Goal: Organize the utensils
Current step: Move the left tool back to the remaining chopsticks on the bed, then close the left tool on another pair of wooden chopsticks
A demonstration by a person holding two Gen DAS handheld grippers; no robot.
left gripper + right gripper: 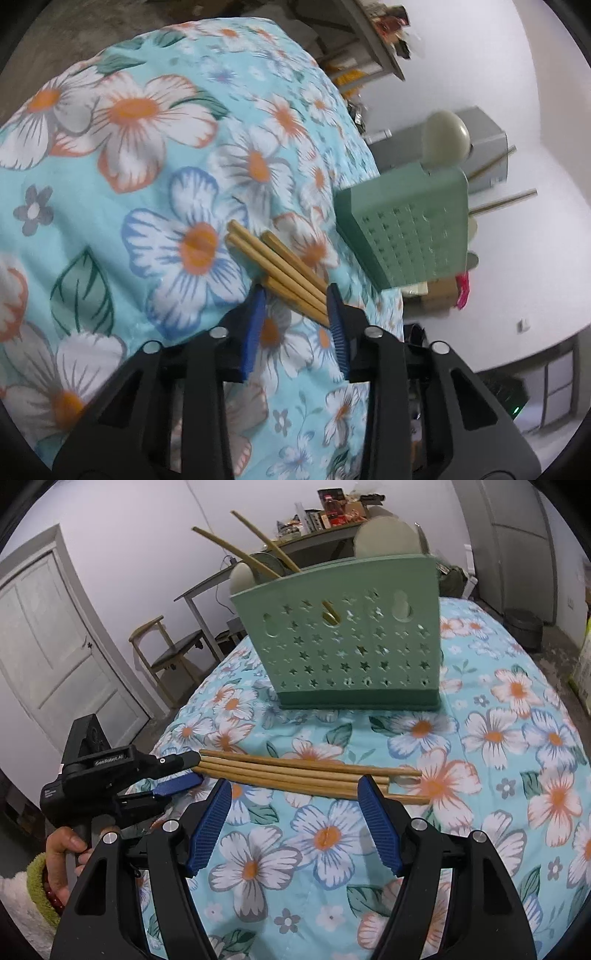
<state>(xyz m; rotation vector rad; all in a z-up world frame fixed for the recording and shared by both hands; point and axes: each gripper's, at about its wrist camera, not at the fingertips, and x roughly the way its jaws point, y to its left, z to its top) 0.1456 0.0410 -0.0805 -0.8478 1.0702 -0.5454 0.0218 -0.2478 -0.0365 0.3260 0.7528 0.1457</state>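
Several wooden chopsticks (310,771) lie in a bundle on the floral tablecloth (480,738). A green perforated utensil holder (351,642) stands behind them, with two chopsticks (240,550) and pale spoons in it. My left gripper (295,295) is open, its blue pads on either side of the chopsticks' (280,266) near ends. It shows in the right wrist view (188,775) at the bundle's left end. My right gripper (295,786) is open and empty, just in front of the bundle's middle. The holder (406,229) appears at the right in the left wrist view.
A grey table with clutter (332,520), a wooden chair (166,653) and a white door (48,642) stand behind the table. A dark bin (524,627) sits on the floor at the far right.
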